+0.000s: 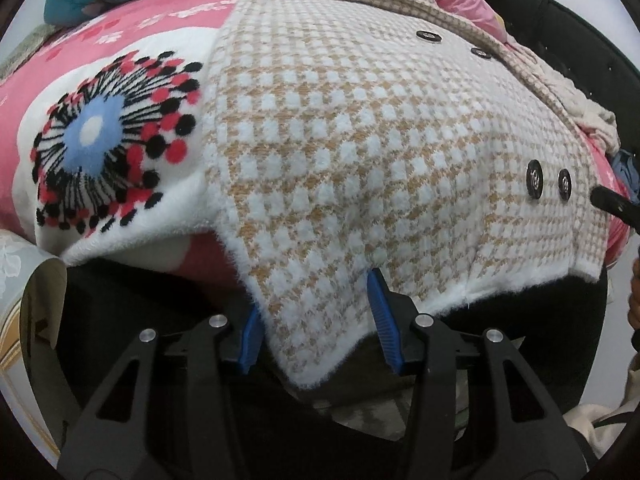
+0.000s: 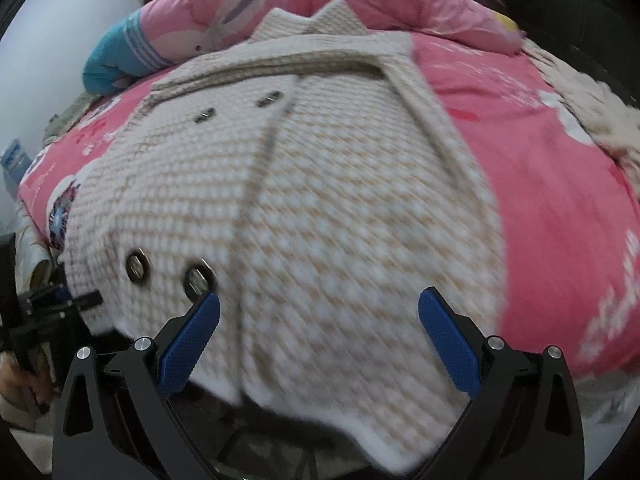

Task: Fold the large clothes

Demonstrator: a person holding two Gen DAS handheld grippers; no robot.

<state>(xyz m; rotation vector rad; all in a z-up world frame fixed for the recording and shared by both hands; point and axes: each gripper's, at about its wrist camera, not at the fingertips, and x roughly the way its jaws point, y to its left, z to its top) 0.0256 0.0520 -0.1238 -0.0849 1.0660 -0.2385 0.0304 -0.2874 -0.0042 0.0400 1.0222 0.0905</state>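
A large tan-and-white houndstooth coat with dark round buttons lies spread on a pink bed, collar at the far end. My left gripper is open at the coat's hanging bottom hem, a hem corner draped between its blue pads. In the right wrist view the coat fills the middle. My right gripper is wide open above the hem near two lower buttons. That view is motion-blurred.
A pink bedsheet covers the bed. A white fleece blanket with a red, black and blue flower lies left of the coat. A pink quilt and a cream garment sit at the far end and right.
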